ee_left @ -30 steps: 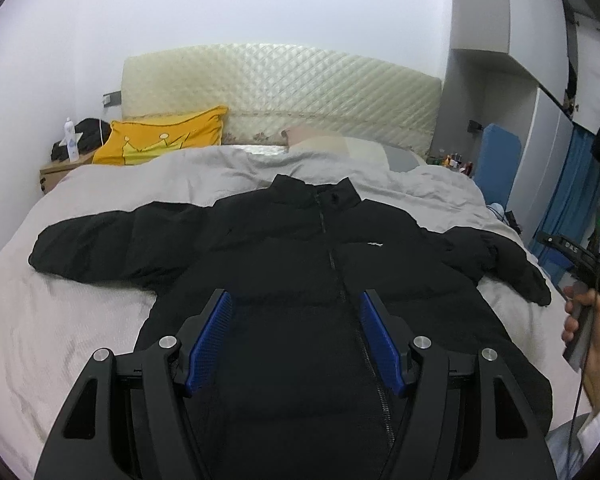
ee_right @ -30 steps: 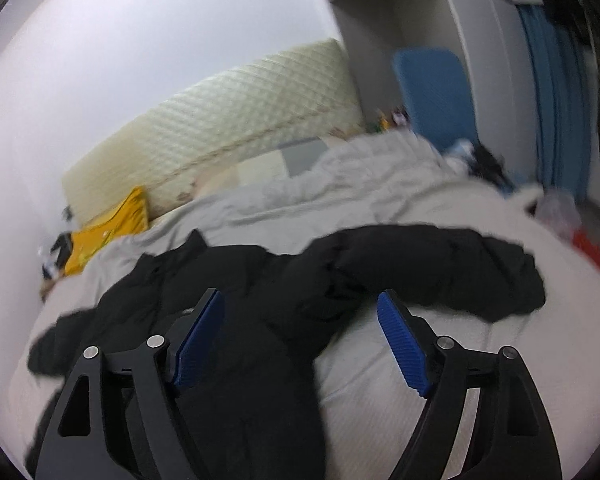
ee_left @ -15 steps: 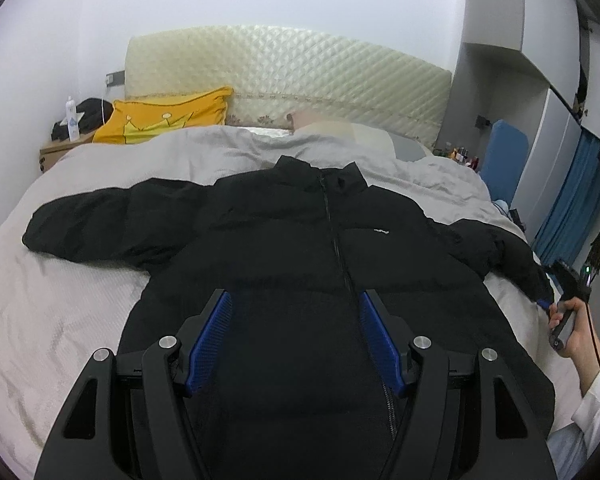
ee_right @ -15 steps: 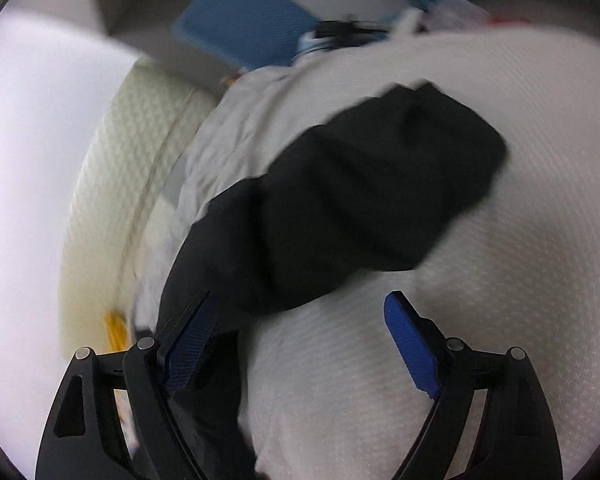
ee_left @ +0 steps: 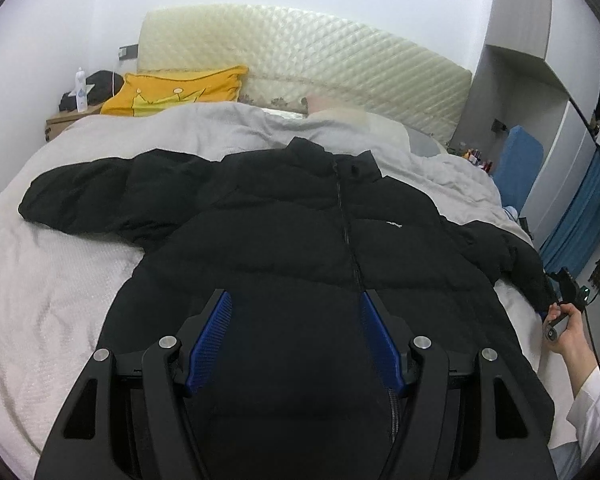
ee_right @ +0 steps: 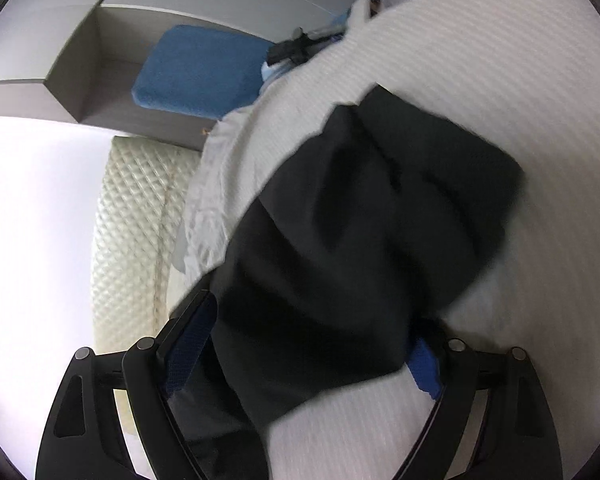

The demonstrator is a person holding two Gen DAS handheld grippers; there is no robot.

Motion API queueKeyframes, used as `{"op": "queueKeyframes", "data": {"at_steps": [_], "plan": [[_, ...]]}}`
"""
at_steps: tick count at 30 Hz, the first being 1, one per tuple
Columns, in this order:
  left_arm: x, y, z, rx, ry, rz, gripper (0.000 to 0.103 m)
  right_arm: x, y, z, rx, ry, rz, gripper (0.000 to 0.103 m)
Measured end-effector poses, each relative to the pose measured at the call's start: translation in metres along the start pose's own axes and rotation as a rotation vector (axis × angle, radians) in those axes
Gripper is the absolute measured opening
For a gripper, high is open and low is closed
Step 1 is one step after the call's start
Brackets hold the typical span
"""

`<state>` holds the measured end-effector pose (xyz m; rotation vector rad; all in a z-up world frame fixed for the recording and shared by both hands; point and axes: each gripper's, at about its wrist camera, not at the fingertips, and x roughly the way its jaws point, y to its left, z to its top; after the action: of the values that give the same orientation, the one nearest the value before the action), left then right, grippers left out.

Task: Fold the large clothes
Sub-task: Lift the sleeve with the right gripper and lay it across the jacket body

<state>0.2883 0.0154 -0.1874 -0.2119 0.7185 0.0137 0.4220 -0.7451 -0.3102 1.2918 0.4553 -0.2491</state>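
1. My right gripper (ee_right: 300, 356) has swung down to the jacket's right sleeve (ee_right: 364, 216) and rolled over; a second ago it hung above the bed (ee_right: 500, 80).
2. Its jaws have just been opening and now straddle the sleeve, spread wide, pads not visibly pressing.
3. My left gripper (ee_left: 296, 336) has sunk slightly over the black puffer jacket (ee_left: 300, 240), jaws spread, empty.
4. The jacket lies flat, unfolded; folding the sleeve inward looks next.
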Motion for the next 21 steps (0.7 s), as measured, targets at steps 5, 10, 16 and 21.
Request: {"op": "queueKeyframes", "data": {"at_steps": [5, 10, 16, 21], "plan": [[0.017, -0.003, 0.001, -0.006, 0.023, 0.010, 0.067, 0.030, 0.000, 0.030, -0.031, -0.016, 0.029, 0.069], [0.037, -0.009, 0.001, 0.013, 0.059, 0.044, 0.067, 0.052, 0.013, 0.044, -0.116, 0.016, 0.031, 0.028], [0.051, -0.017, -0.001, 0.053, 0.081, 0.078, 0.067, 0.054, 0.034, 0.060, -0.271, -0.027, -0.038, 0.007], [0.054, -0.019, 0.001, 0.066, 0.082, 0.090, 0.067, 0.039, 0.047, 0.079, -0.311, -0.102, -0.079, 0.005]]}}
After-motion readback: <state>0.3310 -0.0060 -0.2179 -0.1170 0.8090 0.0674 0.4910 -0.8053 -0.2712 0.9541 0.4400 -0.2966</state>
